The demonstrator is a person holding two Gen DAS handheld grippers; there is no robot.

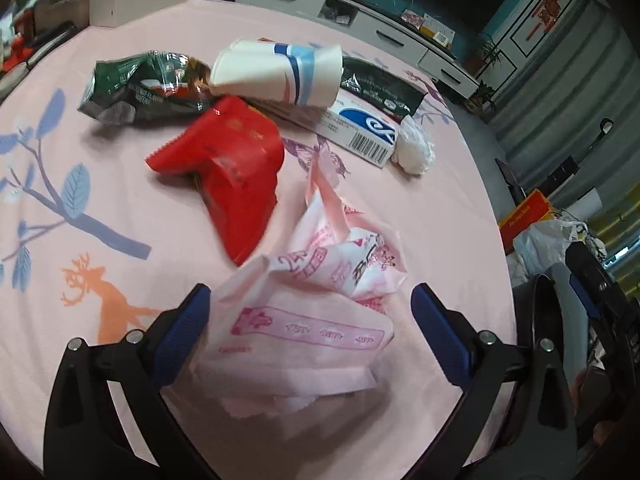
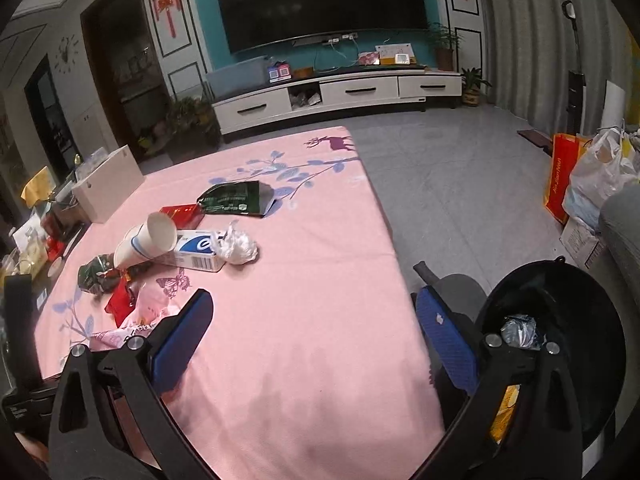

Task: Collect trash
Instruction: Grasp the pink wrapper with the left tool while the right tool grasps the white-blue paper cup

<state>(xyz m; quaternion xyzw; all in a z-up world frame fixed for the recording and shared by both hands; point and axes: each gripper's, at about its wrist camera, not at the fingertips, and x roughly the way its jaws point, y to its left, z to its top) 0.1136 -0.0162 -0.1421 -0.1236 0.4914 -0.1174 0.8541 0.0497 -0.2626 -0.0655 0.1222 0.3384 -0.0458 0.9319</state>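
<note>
A crumpled pink plastic bag point(image 1: 316, 320) lies on the pink tablecloth point(image 1: 100, 208) between the pads of my left gripper point(image 1: 314, 322); the jaws stand wide and neither pad presses on it. Beyond it lie a red wrapper point(image 1: 232, 176), a crumpled green snack bag point(image 1: 136, 88), a tipped paper cup point(image 1: 276, 74), a blue-and-white box point(image 1: 360, 132) and a white tissue ball point(image 1: 414, 148). My right gripper point(image 2: 316, 336) is open and empty over the table's near right part, with the same pile point(image 2: 196, 252) ahead on its left.
A black bin point(image 2: 560, 300) with some trash inside stands off the table's right edge, beside my right gripper. A flat dark green packet point(image 2: 236, 198) and a red packet point(image 2: 184, 214) lie farther back. A white box point(image 2: 108, 188) stands at the far left edge. Bags point(image 2: 592, 176) sit on the floor.
</note>
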